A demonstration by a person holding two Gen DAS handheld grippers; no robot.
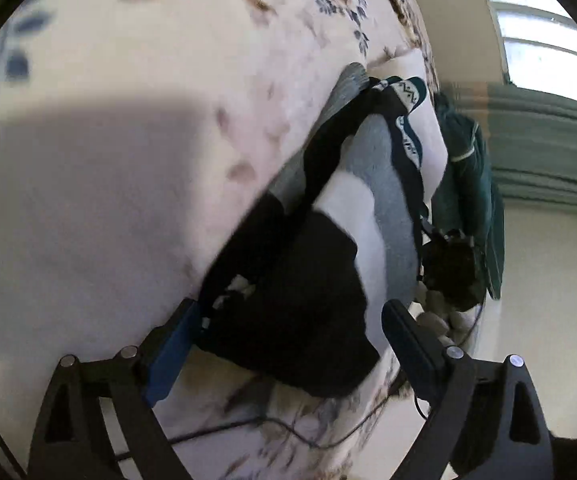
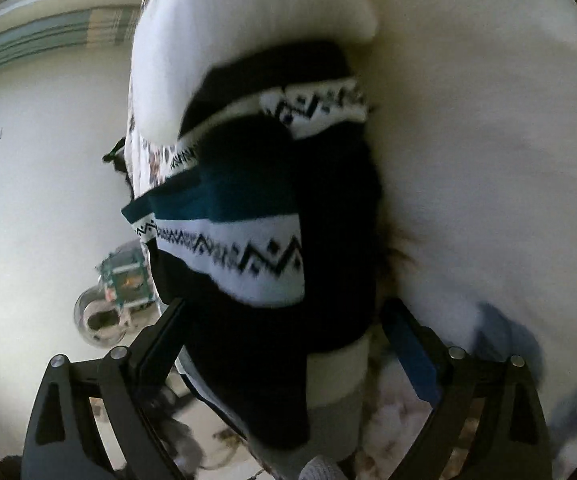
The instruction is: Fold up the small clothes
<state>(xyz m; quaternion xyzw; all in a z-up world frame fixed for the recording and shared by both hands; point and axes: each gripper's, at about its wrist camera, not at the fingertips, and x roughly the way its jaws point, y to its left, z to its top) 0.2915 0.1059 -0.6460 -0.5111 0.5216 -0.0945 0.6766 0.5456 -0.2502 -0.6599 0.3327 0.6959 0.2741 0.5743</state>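
A small black, white and grey banded garment [image 1: 384,208] lies on the floral bedspread [image 1: 168,80]. Its black end [image 1: 300,300] sits between the fingers of my left gripper [image 1: 292,312], which stands open around it, the pads apart from the cloth. Farther off lies a piece with a teal and white zigzag pattern [image 1: 406,96]. In the right wrist view that patterned black, teal and white piece [image 2: 248,248] fills the middle. My right gripper [image 2: 284,308] is open, one finger on each side of its black lower part, neither pad pressing on it.
A white pillow [image 2: 248,20] lies beyond the clothes. A dark green cloth [image 1: 472,184] hangs at the bed's edge beside a dark device with a cable [image 1: 448,276]. On the pale floor [image 2: 28,160] stand a green box [image 2: 128,276] and a clear round container [image 2: 96,320].
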